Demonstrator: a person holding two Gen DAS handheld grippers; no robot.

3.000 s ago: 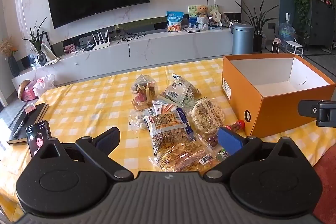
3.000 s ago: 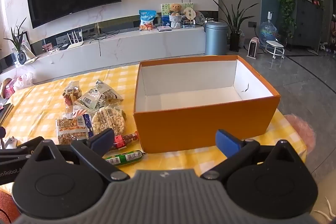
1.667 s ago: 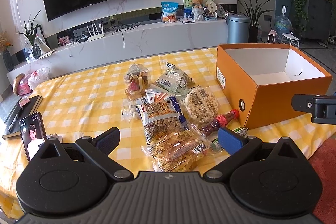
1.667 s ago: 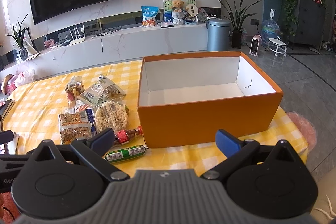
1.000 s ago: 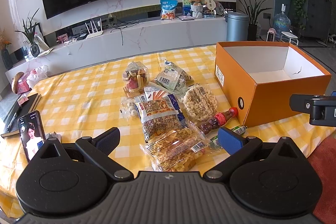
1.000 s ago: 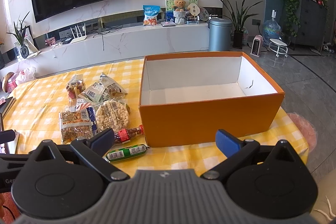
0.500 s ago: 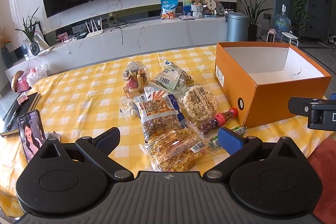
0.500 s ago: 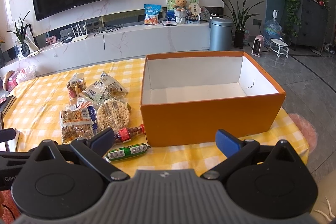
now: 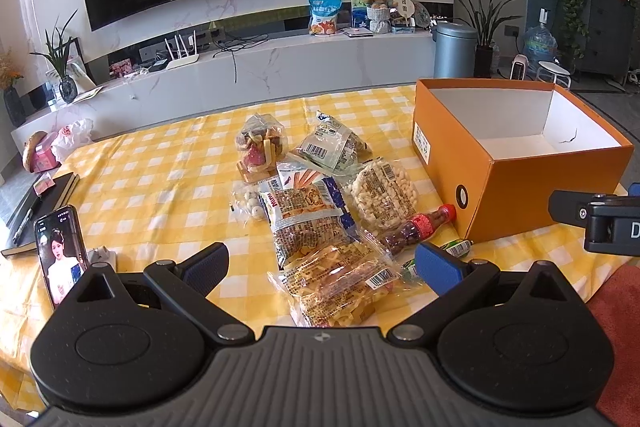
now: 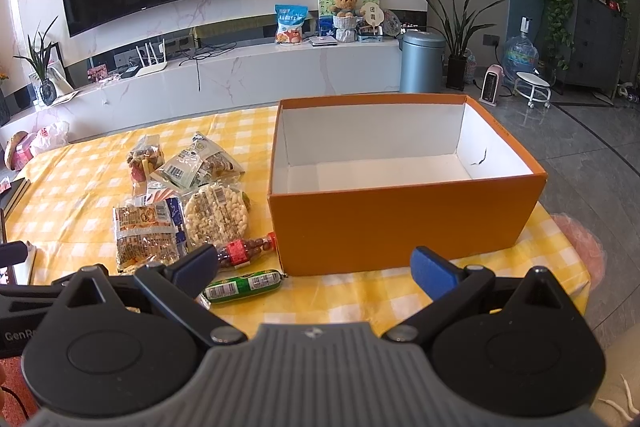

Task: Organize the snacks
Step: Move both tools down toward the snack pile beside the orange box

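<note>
The left gripper (image 9: 320, 263) hangs with its blue-padded fingers spread wide and nothing between them, low in the left wrist frame over the nearest crisp packet (image 9: 340, 283). The right gripper (image 10: 314, 265) is likewise wide open and empty, low in its own frame, facing the orange box (image 10: 400, 223).

The snacks lie in a loose heap at the centre of the left view on the yellow checked tablecloth (image 9: 160, 171), just beside the box's left wall. The box sits open and bare inside, so nothing is packed yet, and the likely step is a first pick.

The bags overlap, so it seems wise to take a top or outer piece first: the crisp packet, or the green sausage stick (image 10: 244, 285) and the small red-capped bottle (image 10: 244, 249), which lie apart near the box corner. Pinch a bag by its crimped edge, since a bite on the middle may crush the contents. Lift clear of the orange rim before moving over the box.
</note>
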